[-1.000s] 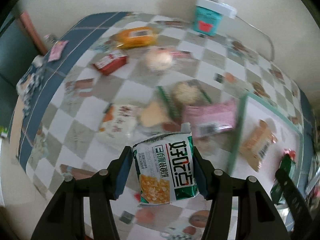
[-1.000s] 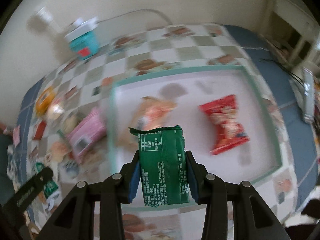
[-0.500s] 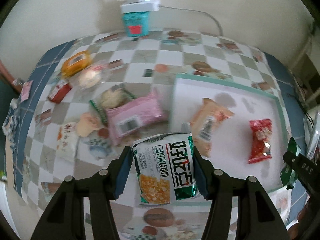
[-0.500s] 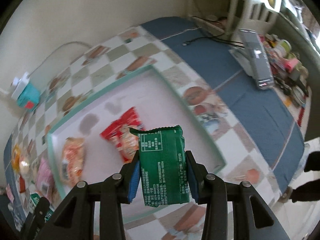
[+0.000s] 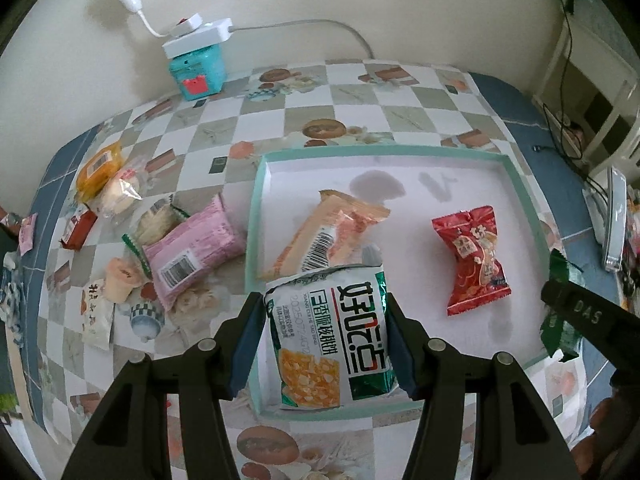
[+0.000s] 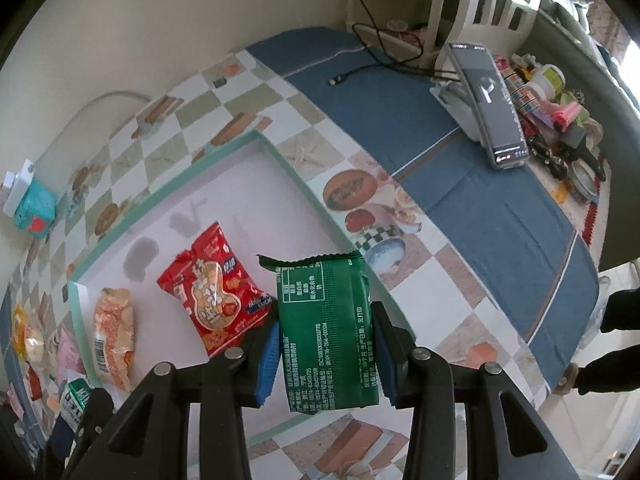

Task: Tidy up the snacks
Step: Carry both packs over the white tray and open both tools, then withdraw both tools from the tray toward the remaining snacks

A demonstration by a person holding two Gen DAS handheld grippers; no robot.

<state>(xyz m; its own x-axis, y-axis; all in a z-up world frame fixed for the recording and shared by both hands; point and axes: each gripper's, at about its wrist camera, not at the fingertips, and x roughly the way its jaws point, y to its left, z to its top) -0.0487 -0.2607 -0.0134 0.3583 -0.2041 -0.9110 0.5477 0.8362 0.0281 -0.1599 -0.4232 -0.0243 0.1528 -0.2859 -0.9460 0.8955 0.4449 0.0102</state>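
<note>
Standing lengthwise, green packet [image 6: 326,332] seemingly points beyond right claw [image 6: 325,354].

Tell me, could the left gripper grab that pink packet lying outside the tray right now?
Probably not yet. The left gripper is shut on the white and green snack bag, so its jaws are full. The pink packet lies uncovered on the tablecloth beside the tray; nothing else blocks it.

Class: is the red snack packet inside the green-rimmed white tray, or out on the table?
Inside. The red snack packet lies flat on the floor of the green-rimmed white tray.

Glossy foil snack packets [image 5: 328,332]; matt tray [image 5: 256,216].
</note>
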